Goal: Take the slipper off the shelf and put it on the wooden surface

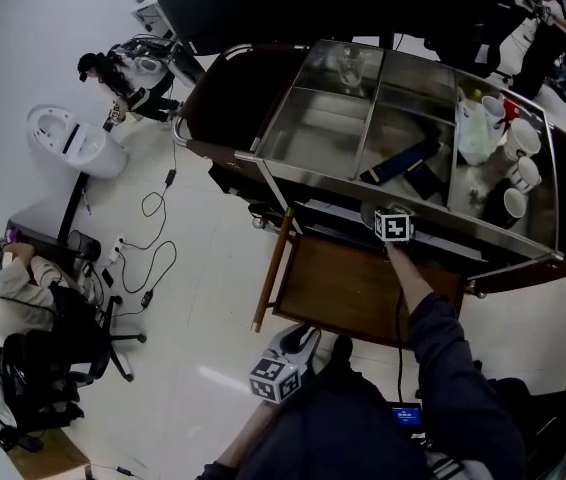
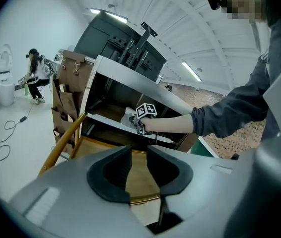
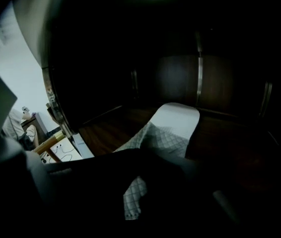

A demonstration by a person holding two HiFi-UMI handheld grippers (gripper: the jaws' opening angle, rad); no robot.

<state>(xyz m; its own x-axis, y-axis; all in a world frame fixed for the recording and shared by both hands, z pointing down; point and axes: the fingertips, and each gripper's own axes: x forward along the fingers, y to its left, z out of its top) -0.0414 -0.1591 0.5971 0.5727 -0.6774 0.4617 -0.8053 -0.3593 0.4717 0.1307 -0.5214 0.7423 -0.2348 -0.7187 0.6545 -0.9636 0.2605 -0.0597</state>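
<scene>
We're over the serving cart (image 1: 263, 160) now. Cables (image 1: 153, 236) trail across the white floor beside it, and a seated person (image 1: 18, 303) is well off to the left. From the head view the steel top overhangs the shelf (image 2: 105, 119) and hides what's inside. Up top, the steel trays (image 1: 323, 128) hold a dark blue flat item (image 1: 399, 162), and white cups (image 1: 518, 158) are clustered at the right end. The right gripper (image 1: 393, 228) is reaching in under the rail, and in its own dim view its jaws are clamped on the slipper (image 3: 173, 128). The slipper lies on the dark shelf floor, white-soled with a checked fabric upper. The left gripper (image 2: 138, 167) hangs low by our body, jaws slightly apart and gripping nothing, above the wooden surface (image 1: 343, 288)
</scene>
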